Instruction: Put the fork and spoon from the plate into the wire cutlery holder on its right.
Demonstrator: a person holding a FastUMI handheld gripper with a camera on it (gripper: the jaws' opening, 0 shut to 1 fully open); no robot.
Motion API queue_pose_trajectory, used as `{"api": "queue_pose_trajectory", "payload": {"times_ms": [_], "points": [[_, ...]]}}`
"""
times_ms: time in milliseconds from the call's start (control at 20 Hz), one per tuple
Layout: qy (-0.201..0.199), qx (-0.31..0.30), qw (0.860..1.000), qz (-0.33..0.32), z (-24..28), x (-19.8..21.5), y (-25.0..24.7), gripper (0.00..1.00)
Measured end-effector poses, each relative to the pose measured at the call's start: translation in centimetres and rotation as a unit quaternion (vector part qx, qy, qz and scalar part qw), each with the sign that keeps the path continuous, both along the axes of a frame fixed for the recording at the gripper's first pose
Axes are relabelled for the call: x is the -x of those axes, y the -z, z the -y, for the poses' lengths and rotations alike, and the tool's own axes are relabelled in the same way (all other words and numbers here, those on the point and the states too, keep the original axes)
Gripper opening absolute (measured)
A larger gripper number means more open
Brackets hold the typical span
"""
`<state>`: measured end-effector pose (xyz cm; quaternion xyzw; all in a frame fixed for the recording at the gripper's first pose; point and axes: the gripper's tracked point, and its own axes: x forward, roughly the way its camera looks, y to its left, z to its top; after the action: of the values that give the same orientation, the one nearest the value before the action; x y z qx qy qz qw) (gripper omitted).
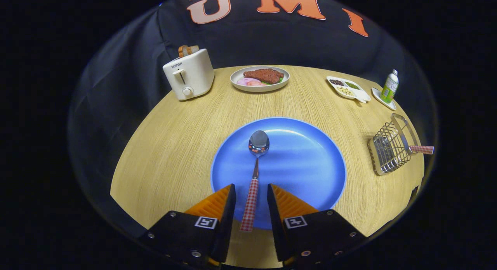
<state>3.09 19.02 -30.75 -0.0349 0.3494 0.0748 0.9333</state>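
Your gripper (251, 190) is sitting with its fingers apart, straddling the red-checked handle of the steel spoon (256, 161), which is lying on the round blue plate (306, 161); neither finger is visibly pressing on it. Off to the right, the wire cutlery holder (389, 146) is lying tipped, and a red-checked handle (422, 149) is sticking out, its working end being hard to make out behind the wires.

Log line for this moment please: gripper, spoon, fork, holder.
gripper: open, astride spoon handle | spoon: on blue plate | fork: already in wire cutlery holder
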Motion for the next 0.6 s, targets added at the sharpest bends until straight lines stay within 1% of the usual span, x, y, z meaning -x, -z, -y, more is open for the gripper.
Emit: {"api": "queue_pose_trajectory", "payload": {"times_ms": [100, 150, 200, 300, 400, 600], "points": [[0.004, 0.002, 1.000, -0.010, 0.1, 0.0, 0.6, 0.36], [0.005, 0.004, 1.000, -0.014, 0.2, 0.1, 0.7, 0.31], [0.010, 0.004, 1.000, -0.015, 0.3, 0.1, 0.7, 0.23], [0.016, 0.005, 1.000, -0.016, 0.7, -0.1, 0.6, 0.13], [0.017, -0.001, 1.000, -0.026, 0.7, 0.2, 0.5, 0.08], [0.015, -0.008, 1.000, -0.025, 1.8, 0.6, -1.5, 0.08]]}}
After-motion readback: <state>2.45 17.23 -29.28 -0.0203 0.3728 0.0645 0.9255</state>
